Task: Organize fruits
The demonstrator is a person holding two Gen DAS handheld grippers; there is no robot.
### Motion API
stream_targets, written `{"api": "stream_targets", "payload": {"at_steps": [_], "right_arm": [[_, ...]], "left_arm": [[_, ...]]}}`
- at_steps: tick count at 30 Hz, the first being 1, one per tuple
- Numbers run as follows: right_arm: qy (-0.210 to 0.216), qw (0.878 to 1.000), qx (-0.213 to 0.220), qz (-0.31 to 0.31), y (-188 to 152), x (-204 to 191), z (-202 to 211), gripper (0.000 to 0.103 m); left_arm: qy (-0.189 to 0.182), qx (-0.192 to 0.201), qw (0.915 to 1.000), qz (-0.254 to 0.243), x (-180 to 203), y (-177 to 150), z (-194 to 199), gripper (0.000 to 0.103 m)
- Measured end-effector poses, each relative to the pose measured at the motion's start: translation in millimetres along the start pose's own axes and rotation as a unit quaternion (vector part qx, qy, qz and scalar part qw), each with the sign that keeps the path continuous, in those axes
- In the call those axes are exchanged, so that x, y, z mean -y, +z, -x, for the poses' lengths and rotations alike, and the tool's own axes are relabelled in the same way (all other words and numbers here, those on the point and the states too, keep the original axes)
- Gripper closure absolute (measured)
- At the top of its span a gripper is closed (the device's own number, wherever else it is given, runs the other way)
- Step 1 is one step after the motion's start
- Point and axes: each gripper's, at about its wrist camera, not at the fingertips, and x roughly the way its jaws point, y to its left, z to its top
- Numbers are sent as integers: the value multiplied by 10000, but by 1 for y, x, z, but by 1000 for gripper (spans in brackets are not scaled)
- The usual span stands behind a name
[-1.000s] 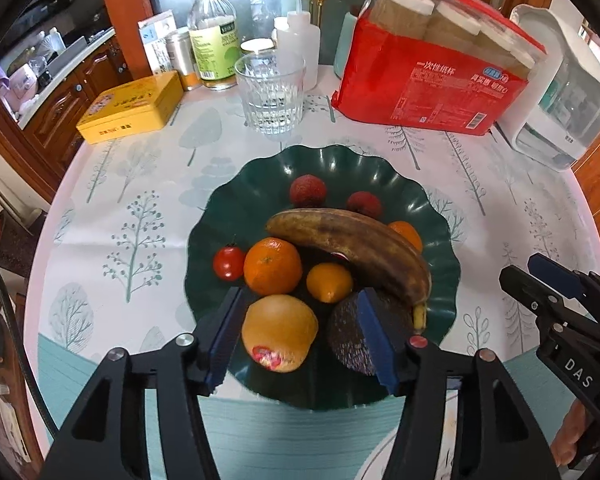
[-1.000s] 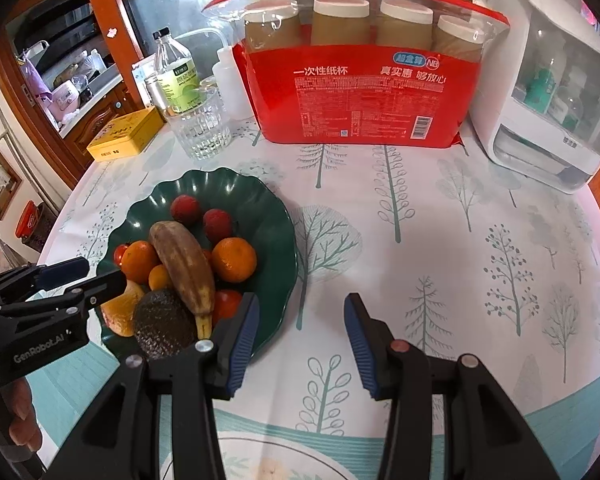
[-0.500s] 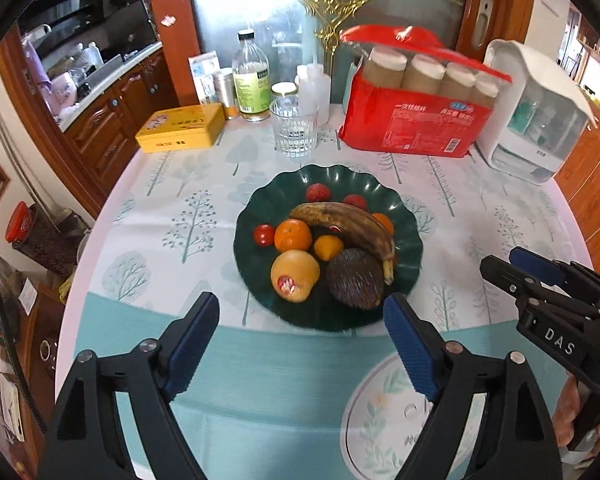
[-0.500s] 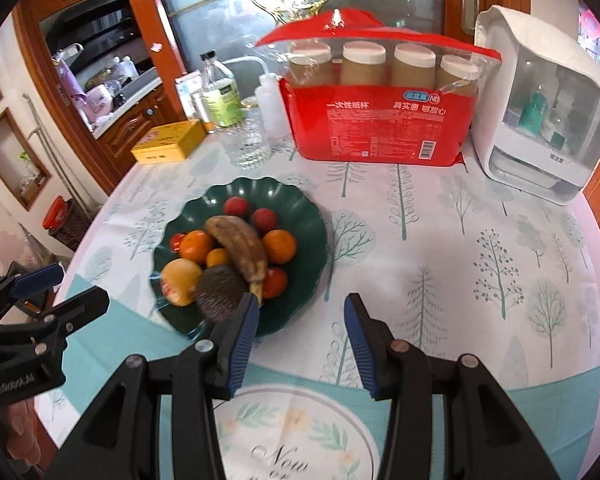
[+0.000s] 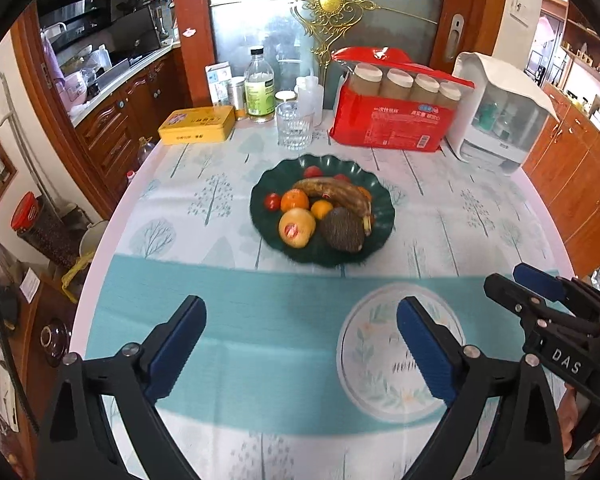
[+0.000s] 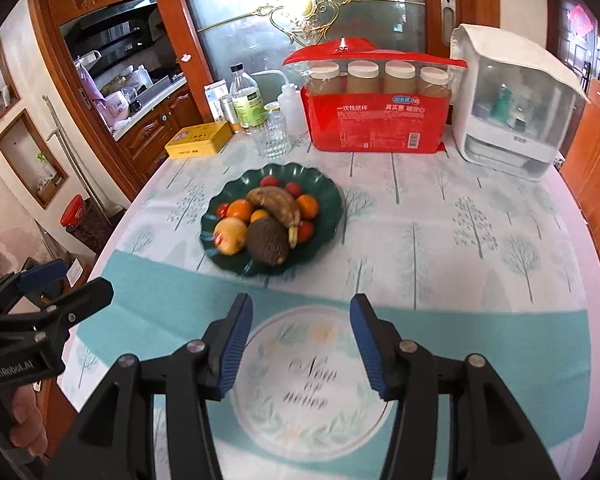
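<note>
Fruit sits piled on the green plate [image 5: 382, 216] mid-table: a browned banana [image 5: 332, 192], oranges, a dark avocado [image 5: 342, 230]. Nearer the table edge, the left gripper [image 5: 300, 340] is opening wide, nothing between its fingers; the right gripper [image 6: 300, 344] is opening too, empty.

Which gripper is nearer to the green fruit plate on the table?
Neither clearly. The left gripper and right gripper both hang short of the green fruit plate, jaws opening on nothing, left nearer its apple side.

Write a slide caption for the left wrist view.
Left gripper fingers opening, empty, above the tablecloth; green plate holds banana, oranges and avocado.
</note>
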Motion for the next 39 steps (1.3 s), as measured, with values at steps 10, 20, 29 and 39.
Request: {"api": "stream_targets", "payload": {"at_steps": [10, 20, 29, 39], "right_arm": [[-7, 9998, -78, -157, -66, -36, 58, 43], [-215, 9987, -57, -462, -102, -45, 87, 41], [-481, 9977, 166, -444, -108, -50, 105, 41], [-560, 9975, 241, -349, -108, -50, 114, 41]], "left_arm": [[-133, 296, 9994, 118, -19, -67, 71, 5], [75, 457, 9989, 107, -13, -109, 100, 5], [-67, 455, 9989, -83, 0, -118, 108, 5], [-171, 349, 9992, 79, 0, -115, 108, 5]]}}
